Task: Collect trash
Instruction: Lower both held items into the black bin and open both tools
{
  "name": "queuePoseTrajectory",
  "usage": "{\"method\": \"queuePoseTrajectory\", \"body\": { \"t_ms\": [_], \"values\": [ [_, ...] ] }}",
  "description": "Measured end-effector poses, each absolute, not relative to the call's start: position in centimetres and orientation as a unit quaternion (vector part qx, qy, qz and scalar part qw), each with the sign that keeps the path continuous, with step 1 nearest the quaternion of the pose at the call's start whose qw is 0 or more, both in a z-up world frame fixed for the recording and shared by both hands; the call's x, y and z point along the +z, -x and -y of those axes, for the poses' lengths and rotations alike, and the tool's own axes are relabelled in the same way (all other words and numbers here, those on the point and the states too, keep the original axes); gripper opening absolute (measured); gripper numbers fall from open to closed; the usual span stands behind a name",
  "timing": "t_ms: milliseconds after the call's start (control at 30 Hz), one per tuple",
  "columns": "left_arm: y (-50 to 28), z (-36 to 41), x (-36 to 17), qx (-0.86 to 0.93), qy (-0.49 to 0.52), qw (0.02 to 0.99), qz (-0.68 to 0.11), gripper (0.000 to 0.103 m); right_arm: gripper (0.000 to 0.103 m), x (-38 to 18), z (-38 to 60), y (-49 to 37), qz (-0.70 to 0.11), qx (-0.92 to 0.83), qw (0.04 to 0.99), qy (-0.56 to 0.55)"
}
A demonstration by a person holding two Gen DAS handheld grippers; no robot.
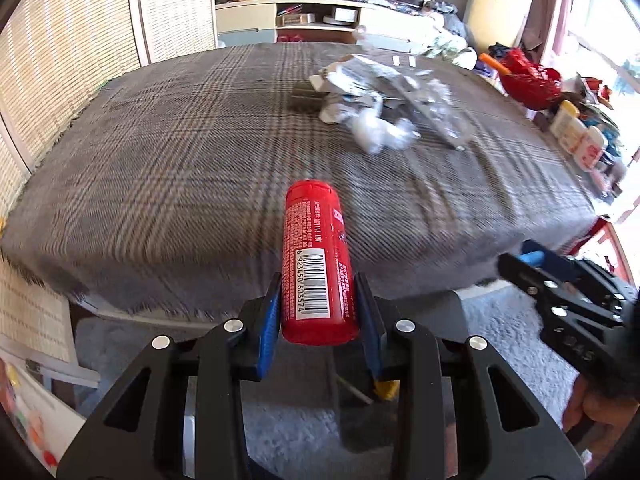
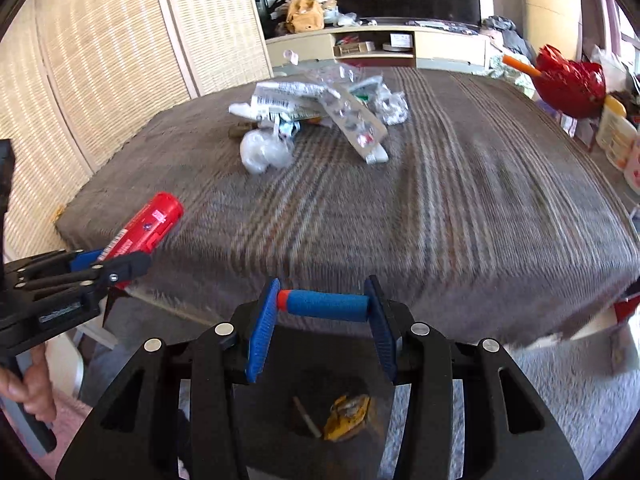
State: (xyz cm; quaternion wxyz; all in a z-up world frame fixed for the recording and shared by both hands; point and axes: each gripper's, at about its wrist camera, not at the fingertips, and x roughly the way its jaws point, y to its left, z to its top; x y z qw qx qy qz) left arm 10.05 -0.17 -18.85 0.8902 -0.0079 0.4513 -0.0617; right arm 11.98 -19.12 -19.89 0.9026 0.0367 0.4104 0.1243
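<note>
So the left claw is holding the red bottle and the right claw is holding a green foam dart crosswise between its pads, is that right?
Not quite. The foam dart is blue with an orange tip, not green; the right wrist view shows it. The rest stands: the left claw holds the red bottle, and the right claw holds the dart crosswise between its pads.

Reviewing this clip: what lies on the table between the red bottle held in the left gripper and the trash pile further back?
Nothing: only bare plaid cloth lies between the red bottle and the trash pile, as the left wrist view shows.
</note>
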Motion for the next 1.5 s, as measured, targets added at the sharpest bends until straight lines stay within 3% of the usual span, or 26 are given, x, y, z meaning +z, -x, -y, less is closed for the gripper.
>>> {"method": "queuePoseTrajectory", "body": {
  "t_ms": [233, 1267, 1333, 1367, 1500],
  "values": [
    [-6.1, 1.2, -19.7, -0.078, 0.002, 0.885, -0.459, 0.027, 0.045, -21.2, 19.3, -9.6, -0.428, 0.125, 0.894, -0.037],
    [-5.0, 4.7, -29.2, -0.167, 0.001, 0.824, -0.542, 0.026, 0.046, -27.3, 20.0, -9.2, -0.499, 0.095, 0.857, -0.082],
    [-5.2, 4.5, -29.2, -0.166, 0.007, 0.823, -0.543, 0.027, 0.049, -27.2, 20.0, -9.5, -0.499, 0.094, 0.857, -0.083],
    [-5.3, 4.4, -29.2, -0.165, 0.008, 0.823, -0.544, 0.027, 0.057, -27.1, 20.0, -9.6, -0.499, 0.094, 0.857, -0.086],
    [-5.4, 4.1, -28.9, -0.162, 0.016, 0.826, -0.539, 0.042, 0.062, -26.8, 20.0, -9.9, -0.499, 0.093, 0.857, -0.090]
  ]
}}
